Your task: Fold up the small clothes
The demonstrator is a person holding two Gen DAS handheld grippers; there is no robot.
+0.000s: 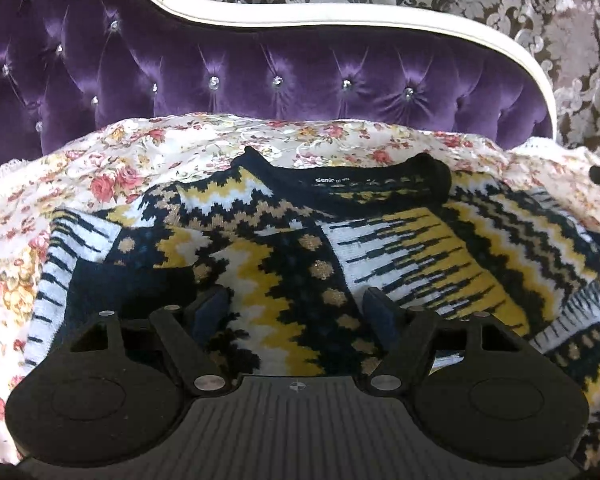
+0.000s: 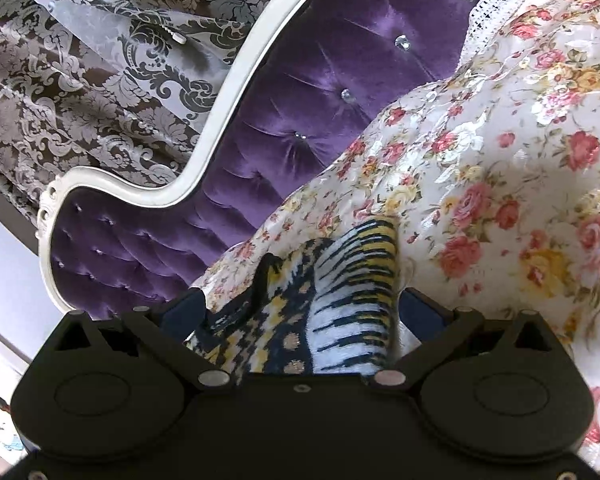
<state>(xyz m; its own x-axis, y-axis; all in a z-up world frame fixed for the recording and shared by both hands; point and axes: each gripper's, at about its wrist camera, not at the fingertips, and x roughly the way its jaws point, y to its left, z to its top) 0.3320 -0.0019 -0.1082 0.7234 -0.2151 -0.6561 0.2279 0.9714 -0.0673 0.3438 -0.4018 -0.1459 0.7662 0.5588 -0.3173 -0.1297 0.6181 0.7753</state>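
Left gripper (image 1: 298, 312): wide, nothing pinched, hovering just over the patterned sweater (image 1: 300, 248). Right gripper (image 2: 302, 312): jaws spread, a bunched fold of the same knit lying between them; whether the pads press on it, cannot tell. Sweater spread on the floral bedspread (image 1: 100, 168), collar (image 1: 348, 184) toward the purple tufted headboard (image 1: 260, 76), both sleeves already laid inward across the chest. Probably about midway: sides tucked, though rumpled at the right edge. Left to do, apparently: smoothing, then doubling hem to collar into a compact stack.
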